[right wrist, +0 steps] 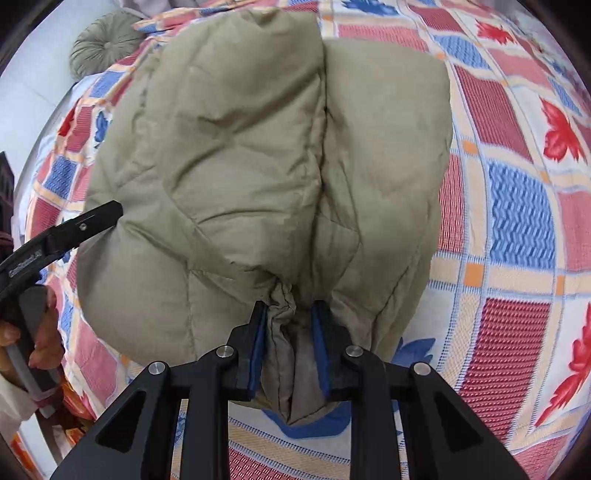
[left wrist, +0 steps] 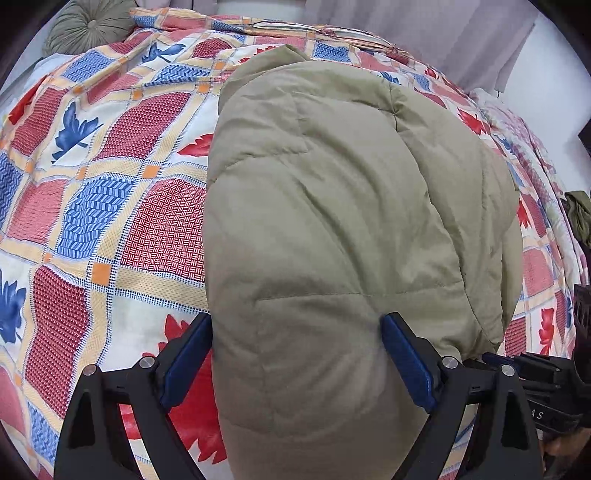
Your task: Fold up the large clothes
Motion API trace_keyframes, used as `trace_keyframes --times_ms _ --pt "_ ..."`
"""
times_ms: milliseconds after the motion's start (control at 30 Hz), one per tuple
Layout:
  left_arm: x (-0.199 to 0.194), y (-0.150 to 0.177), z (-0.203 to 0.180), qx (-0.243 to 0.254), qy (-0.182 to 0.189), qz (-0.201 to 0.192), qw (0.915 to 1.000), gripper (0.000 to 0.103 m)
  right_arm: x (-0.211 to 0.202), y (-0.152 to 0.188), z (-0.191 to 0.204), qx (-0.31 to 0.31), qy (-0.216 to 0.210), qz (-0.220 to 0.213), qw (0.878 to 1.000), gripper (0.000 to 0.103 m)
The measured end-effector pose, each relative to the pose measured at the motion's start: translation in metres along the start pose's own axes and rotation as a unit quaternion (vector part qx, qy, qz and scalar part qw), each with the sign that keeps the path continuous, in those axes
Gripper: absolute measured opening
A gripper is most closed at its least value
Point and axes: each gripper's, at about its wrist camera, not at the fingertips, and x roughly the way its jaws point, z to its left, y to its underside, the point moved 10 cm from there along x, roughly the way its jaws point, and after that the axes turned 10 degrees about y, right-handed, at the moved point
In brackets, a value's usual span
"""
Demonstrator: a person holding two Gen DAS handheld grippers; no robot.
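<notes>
A padded olive-green jacket (left wrist: 332, 192) lies folded in a thick bundle on the bed. My left gripper (left wrist: 297, 319) stands wide open astride the bundle's near end, with its left finger (left wrist: 188, 354) at the fabric's edge and the other finger on top of it. In the right wrist view the same jacket (right wrist: 240, 147) fills the middle. My right gripper (right wrist: 289, 308) is shut on a bunched, gathered piece of the jacket at its near edge. The left gripper's black finger (right wrist: 99, 218) shows at the bundle's left side, held by a person's hand (right wrist: 40, 332).
A bedspread (left wrist: 110, 206) with red and blue leaf squares covers the bed. A round green cushion (left wrist: 88, 27) sits at the far left corner by the wall. Grey curtains (left wrist: 424, 33) hang behind the bed. A dark green cloth (left wrist: 580, 214) lies at the right edge.
</notes>
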Motion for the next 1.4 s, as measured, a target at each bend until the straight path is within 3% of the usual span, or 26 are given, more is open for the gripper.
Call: trace_keyframes --times_ms 233,400,433,467,533,700,767,967,1000,1067,1233,1400 --pt "0.001 0.000 0.002 -0.004 -0.005 0.010 0.9999 0.093 0.003 0.005 -0.010 0.034 -0.023 0.010 0.999 0.024" --pt "-0.001 -0.003 0.004 -0.006 -0.002 0.010 0.9999 0.093 -0.033 -0.013 -0.020 0.070 -0.081 -0.029 0.994 0.029" --pt "-0.002 -0.003 0.004 -0.006 -0.001 0.010 0.9999 0.093 -0.040 -0.021 -0.024 0.083 -0.094 -0.038 0.991 0.034" --pt "-0.004 -0.005 0.004 -0.007 0.000 0.009 0.9999 0.093 -0.046 -0.029 -0.027 0.094 -0.107 -0.046 0.989 0.047" --pt "-0.012 -0.012 0.005 -0.009 0.003 -0.005 0.9999 0.093 -0.055 -0.048 -0.032 0.122 -0.138 -0.063 0.981 0.063" --pt "-0.031 -0.057 0.030 -0.051 0.014 -0.060 0.9968 0.092 -0.054 -0.094 -0.038 0.185 -0.194 -0.076 0.960 0.063" --pt "-0.030 -0.077 0.045 -0.071 0.012 -0.073 0.9947 0.085 -0.048 -0.107 -0.035 0.203 -0.209 -0.075 0.954 0.063" --pt "-0.003 -0.114 0.058 -0.072 0.009 -0.067 0.9951 0.085 -0.029 -0.149 -0.023 0.245 -0.260 -0.069 0.931 0.063" --pt "0.001 -0.115 0.054 -0.071 0.011 -0.064 0.9953 0.085 -0.026 -0.155 -0.021 0.246 -0.259 -0.069 0.931 0.062" --pt "0.010 -0.115 0.041 -0.064 0.017 -0.056 0.9962 0.085 -0.020 -0.160 -0.020 0.238 -0.237 -0.062 0.940 0.008" --pt "0.032 -0.105 -0.001 -0.005 -0.007 -0.043 0.9990 0.085 0.001 -0.147 -0.042 0.228 -0.140 -0.046 0.962 0.006" --pt "0.038 -0.102 -0.010 0.005 -0.023 -0.038 0.9990 0.085 0.032 -0.132 -0.065 0.229 -0.108 -0.028 0.967 0.002"
